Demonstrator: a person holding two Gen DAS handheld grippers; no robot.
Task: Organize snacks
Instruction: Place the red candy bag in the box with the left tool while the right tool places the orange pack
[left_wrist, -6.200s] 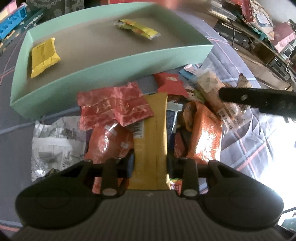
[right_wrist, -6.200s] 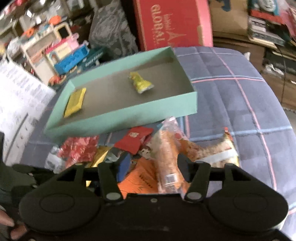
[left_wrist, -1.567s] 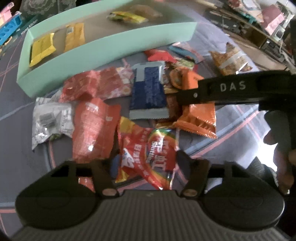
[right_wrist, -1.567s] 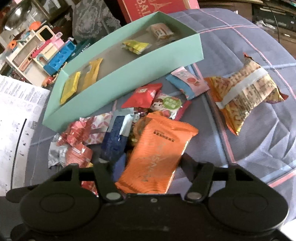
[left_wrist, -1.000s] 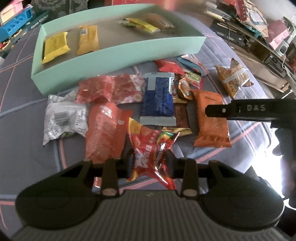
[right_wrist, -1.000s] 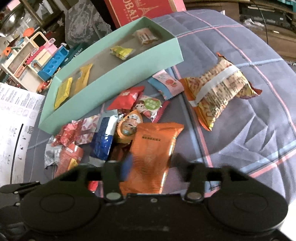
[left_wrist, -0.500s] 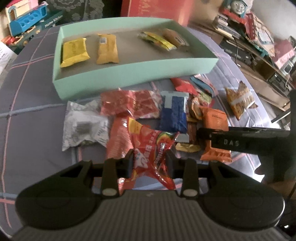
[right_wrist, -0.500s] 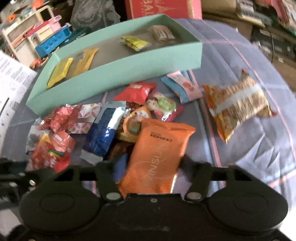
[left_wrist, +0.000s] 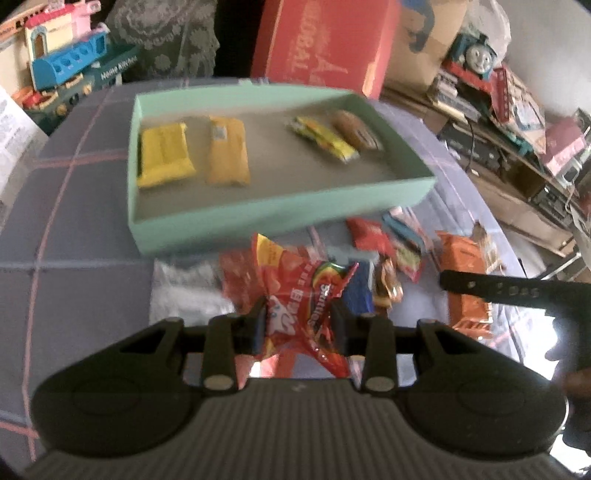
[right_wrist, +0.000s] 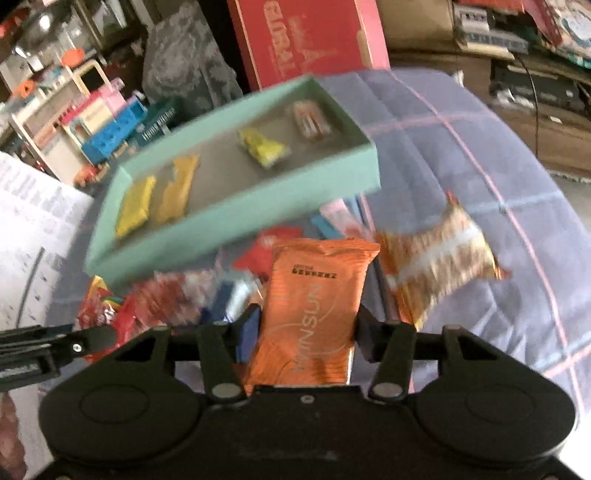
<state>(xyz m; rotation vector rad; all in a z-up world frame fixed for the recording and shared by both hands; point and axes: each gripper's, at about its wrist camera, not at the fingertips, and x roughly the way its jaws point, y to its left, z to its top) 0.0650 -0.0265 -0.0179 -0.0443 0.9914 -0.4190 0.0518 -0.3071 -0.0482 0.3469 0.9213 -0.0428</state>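
My left gripper (left_wrist: 298, 322) is shut on a red Skittles bag (left_wrist: 295, 295) and holds it above the snack pile, in front of the mint green box (left_wrist: 258, 218). My right gripper (right_wrist: 306, 328) is shut on an orange snack packet (right_wrist: 314, 306), lifted above the pile. The box (right_wrist: 229, 225) holds two yellow packets (left_wrist: 192, 155) at its left, and a yellow-green bar (left_wrist: 321, 138) and a brown packet (left_wrist: 354, 129) at its right. The right gripper also shows at the right of the left wrist view (left_wrist: 491, 290).
Loose snacks lie on the blue plaid cloth (right_wrist: 480, 155): a silver packet (left_wrist: 184, 291), a red packet (left_wrist: 369, 232), a blue packet (left_wrist: 360, 291), a large orange-white bag (right_wrist: 436, 258). A red carton (left_wrist: 325, 44) and toys (left_wrist: 62, 62) stand behind the box.
Both grippers have lifted their packets and moved toward the green box. The box looks closer and larger in both views.
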